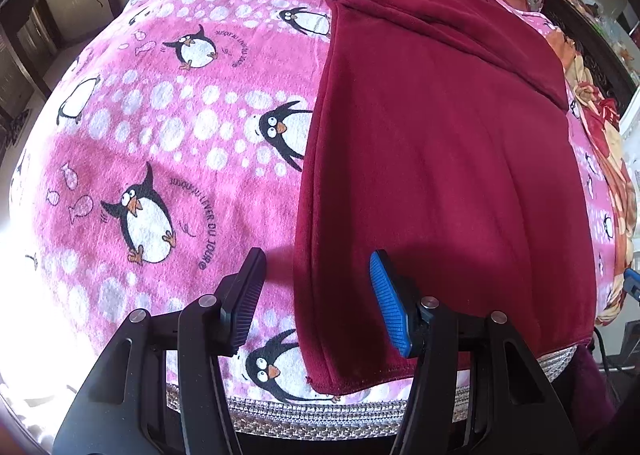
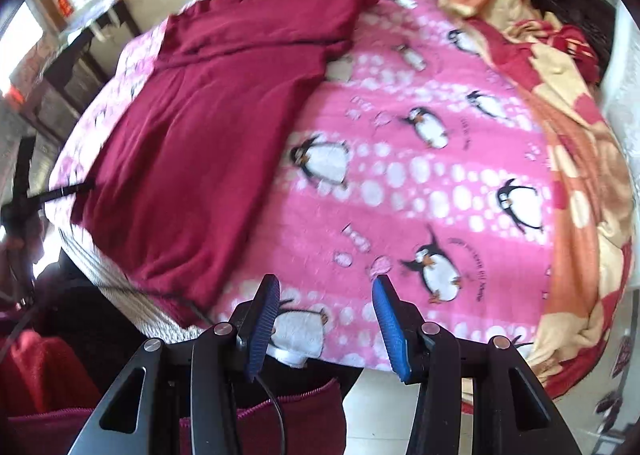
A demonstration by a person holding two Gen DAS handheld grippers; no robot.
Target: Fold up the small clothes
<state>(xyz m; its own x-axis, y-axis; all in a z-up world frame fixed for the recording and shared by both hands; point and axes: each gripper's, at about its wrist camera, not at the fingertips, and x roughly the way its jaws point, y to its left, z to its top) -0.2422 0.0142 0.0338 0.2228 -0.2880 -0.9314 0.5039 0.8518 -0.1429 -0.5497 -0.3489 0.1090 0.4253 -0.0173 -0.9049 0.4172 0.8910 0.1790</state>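
Your maroon garment (image 1: 440, 159) lies flat on the pink penguin blanket (image 1: 168, 127), filling the right half of the left wrist view; in the right wrist view it sits in the upper left of the frame (image 2: 192, 127). It looks partly folded: long narrow body, a doubled left edge, and at the top of the frame a band of cloth laid across it, likely a sleeve or top section turned in. I'd judge the lengthwise fold done and the crosswise fold, hem up toward the top, not yet made. The hem reaches the near edge of the blanket, lower center of the left view.

Your left gripper (image 1: 316, 303) hovers over the garment's lower left edge, jaws wide apart, one finger above the blanket, the other above the cloth, gripping nothing. Your right gripper (image 2: 324, 319) is also spread wide and empty, at the bottom center of its frame over bare blanket, well apart from the garment. That view is motion-blurred.

Containers: none visible, so no contents to report. A crumpled orange and red floral quilt (image 2: 560, 95) lies along the right side of the right view.
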